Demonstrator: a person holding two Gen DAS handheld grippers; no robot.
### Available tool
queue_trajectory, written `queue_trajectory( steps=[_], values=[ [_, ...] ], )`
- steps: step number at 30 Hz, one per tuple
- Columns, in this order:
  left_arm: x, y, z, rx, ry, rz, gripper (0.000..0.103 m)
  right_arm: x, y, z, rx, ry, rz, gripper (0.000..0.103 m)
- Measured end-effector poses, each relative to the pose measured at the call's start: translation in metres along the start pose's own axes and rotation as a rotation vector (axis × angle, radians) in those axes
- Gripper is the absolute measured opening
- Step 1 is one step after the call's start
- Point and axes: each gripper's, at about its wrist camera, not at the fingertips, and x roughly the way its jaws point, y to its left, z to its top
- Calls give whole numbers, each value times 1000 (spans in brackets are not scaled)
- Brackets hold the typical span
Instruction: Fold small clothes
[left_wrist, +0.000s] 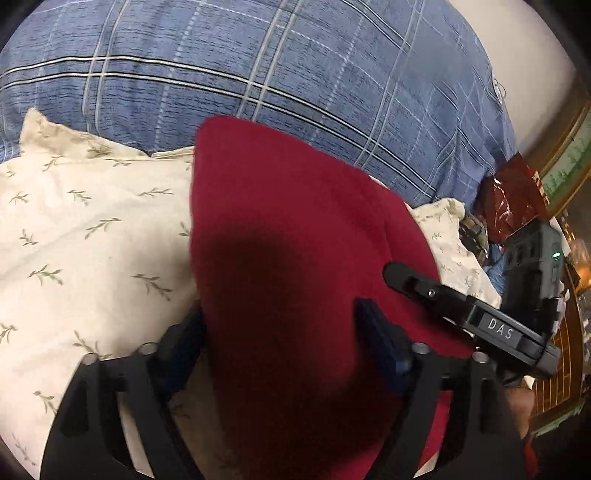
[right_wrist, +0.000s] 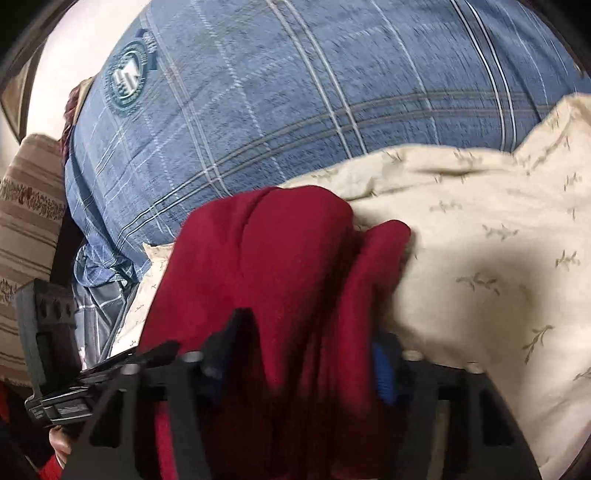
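A dark red garment (left_wrist: 288, 221) lies on a cream leaf-print sheet (left_wrist: 92, 240). My left gripper (left_wrist: 280, 325) stands open and wide around its near end. The cloth is smooth between the fingers, covers the left finger's edge and runs under the right one. One black finger of my right gripper (left_wrist: 424, 291) rests on the garment's right edge. In the right wrist view the red garment (right_wrist: 277, 251) gathers into upright folds between the fingers of my right gripper (right_wrist: 306, 350), which is shut on them. This view is blurred. A finger of the left gripper (right_wrist: 147, 354) shows at lower left.
A big blue plaid quilt (left_wrist: 258, 74) bulges just behind the garment and the cream sheet (right_wrist: 480, 258). To the right stand a black device with a green light (left_wrist: 532, 258) and a red bag (left_wrist: 506, 206). A striped cushion (right_wrist: 26, 206) borders the left side.
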Motion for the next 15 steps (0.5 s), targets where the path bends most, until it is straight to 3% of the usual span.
queue_trajectory(
  steps=[4,7,11,15],
  values=[
    [-22,-5,0,30,6,-16,52,-24,20,2,-34,-22,11,37],
    [-54,-4,-3,13,14,-30,52,-49,41,-1,-42,-37,91,36],
    [-102,-1,-28,56,7,47,52,-62,71,-22,-74,-11,148,36],
    [-114,25,-63,5,31,131,52,-39,85,-53,-75,62,175,43]
  ],
)
